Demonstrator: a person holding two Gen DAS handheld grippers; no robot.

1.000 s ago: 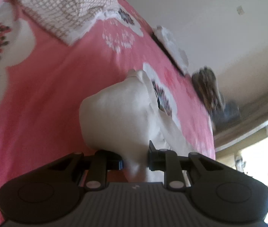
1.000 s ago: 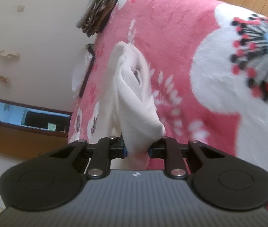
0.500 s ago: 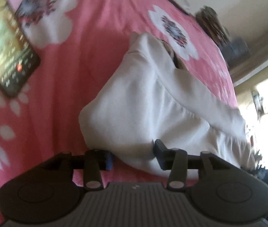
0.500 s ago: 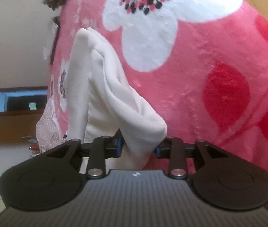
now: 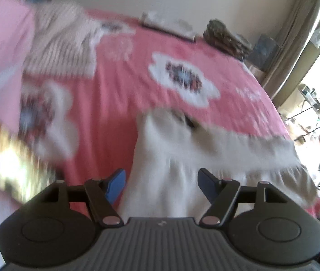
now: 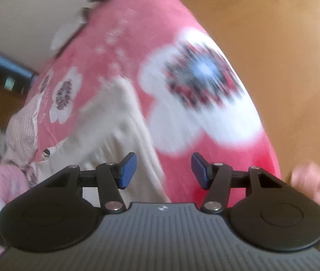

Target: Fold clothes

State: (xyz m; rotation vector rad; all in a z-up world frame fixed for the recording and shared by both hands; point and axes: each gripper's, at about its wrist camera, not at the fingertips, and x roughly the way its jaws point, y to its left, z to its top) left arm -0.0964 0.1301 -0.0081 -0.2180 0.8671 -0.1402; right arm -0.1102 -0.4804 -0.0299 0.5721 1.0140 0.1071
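A cream-white garment lies folded on the pink flowered bedspread. My left gripper is open, its blue pads spread on either side of the garment's near end. In the right wrist view the same garment lies left of centre, and my right gripper is open and empty above the bedspread, with the cloth under its left finger. Both views are blurred by motion.
A checked garment lies at the far left of the bed, also seen in the right wrist view. A dark folded pile and a flat white item sit by the wall. Wooden floor lies beyond the bed's edge.
Both grippers have opened and let go of the white garment, which now rests on the bed. Both cameras have swung and pulled back.
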